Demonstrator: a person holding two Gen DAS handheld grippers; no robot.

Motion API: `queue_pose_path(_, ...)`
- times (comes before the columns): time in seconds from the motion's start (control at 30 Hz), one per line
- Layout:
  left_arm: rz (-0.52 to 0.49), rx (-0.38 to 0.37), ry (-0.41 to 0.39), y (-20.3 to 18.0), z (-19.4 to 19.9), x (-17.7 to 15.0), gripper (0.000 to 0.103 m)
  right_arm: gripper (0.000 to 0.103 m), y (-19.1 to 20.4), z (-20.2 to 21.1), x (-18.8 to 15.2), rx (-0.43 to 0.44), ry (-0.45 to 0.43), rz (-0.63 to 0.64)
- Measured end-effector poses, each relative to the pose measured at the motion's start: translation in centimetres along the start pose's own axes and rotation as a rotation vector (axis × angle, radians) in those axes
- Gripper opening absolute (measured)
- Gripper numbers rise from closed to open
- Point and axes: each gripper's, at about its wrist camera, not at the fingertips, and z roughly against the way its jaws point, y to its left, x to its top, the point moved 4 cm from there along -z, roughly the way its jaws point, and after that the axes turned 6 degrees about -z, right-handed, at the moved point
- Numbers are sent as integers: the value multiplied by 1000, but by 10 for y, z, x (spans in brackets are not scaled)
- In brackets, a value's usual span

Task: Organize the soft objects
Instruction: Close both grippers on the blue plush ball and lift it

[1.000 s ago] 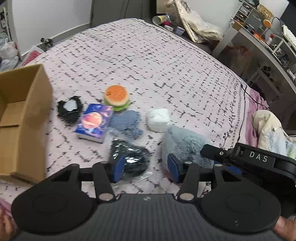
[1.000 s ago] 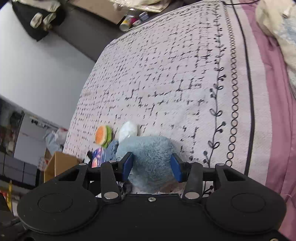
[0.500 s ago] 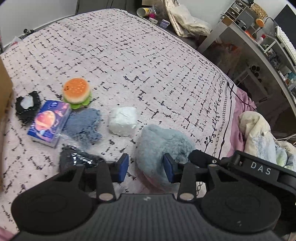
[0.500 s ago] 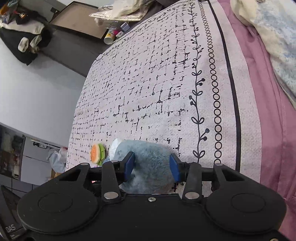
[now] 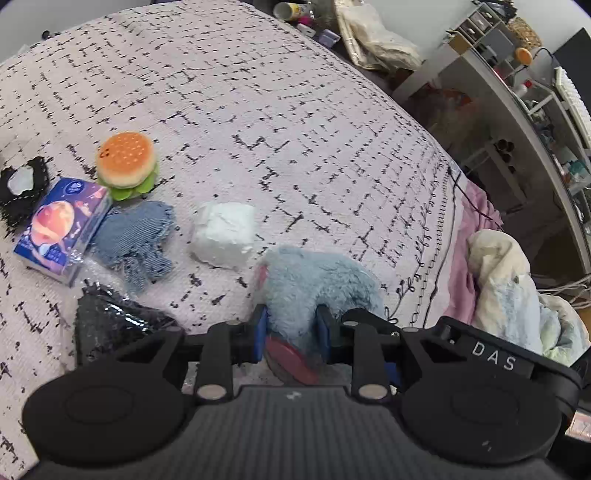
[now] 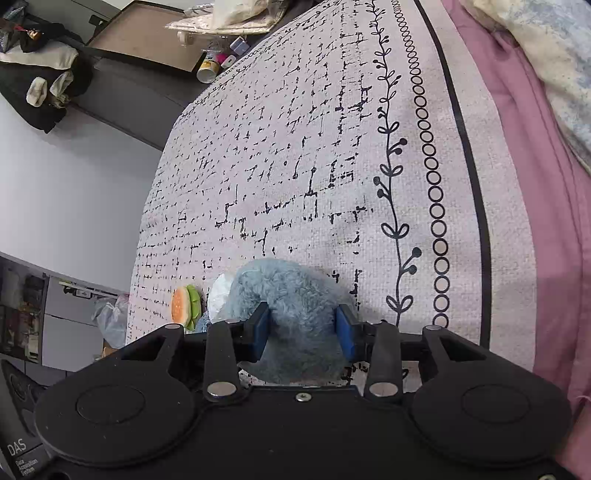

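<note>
A fluffy grey-blue plush (image 5: 314, 280) with a pink underside lies on the patterned bedspread (image 5: 258, 122). My left gripper (image 5: 290, 334) is shut on its near end. My right gripper (image 6: 301, 328) is shut on the same plush (image 6: 291, 291) from the other side. Left of it lie a white soft block (image 5: 225, 234), a denim piece (image 5: 138, 238), a burger toy (image 5: 125, 162), a tissue pack (image 5: 59, 225), a black pouch (image 5: 118, 321) and a black knit item (image 5: 22, 184). The burger toy also shows in the right wrist view (image 6: 186, 304).
A crumpled blanket (image 5: 517, 291) lies on the pink sheet at the bed's right edge. A desk with shelves (image 5: 517, 85) stands beyond the bed. Bags and bottles (image 5: 365, 33) sit on the floor past the far edge.
My left gripper moved right from the black pouch to the plush and closed on it. The cardboard box has left the left view. My right gripper stayed on the plush.
</note>
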Motion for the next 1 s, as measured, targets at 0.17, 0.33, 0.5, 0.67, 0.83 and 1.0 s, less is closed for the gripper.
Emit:
queue_pose_path(0.17, -5, -10, -26, 1, 11, 0, 22, 28, 7, 1, -3, 23, -12, 28)
queue_pose_path(0.33, -36, -6, -68, 2, 34, 7, 22, 27, 18, 10, -7, 90, -28, 42)
queue_pose_path(0.5, -45, 7, -102, 8, 59, 13, 21, 26, 35, 15, -14, 150, -33, 83)
queue_pose_path(0.67, -52, 13, -129, 17, 82, 15, 21, 26, 54, 17, -24, 199, -35, 124)
queue_pose_path(0.83, -61, 10, -136, 28, 100, 15, 20, 26, 67, 18, -36, 231, -36, 159)
queue_pose_path(1.0, -70, 7, -146, 35, 116, 13, 20, 26, 75, 22, -43, 255, -38, 186)
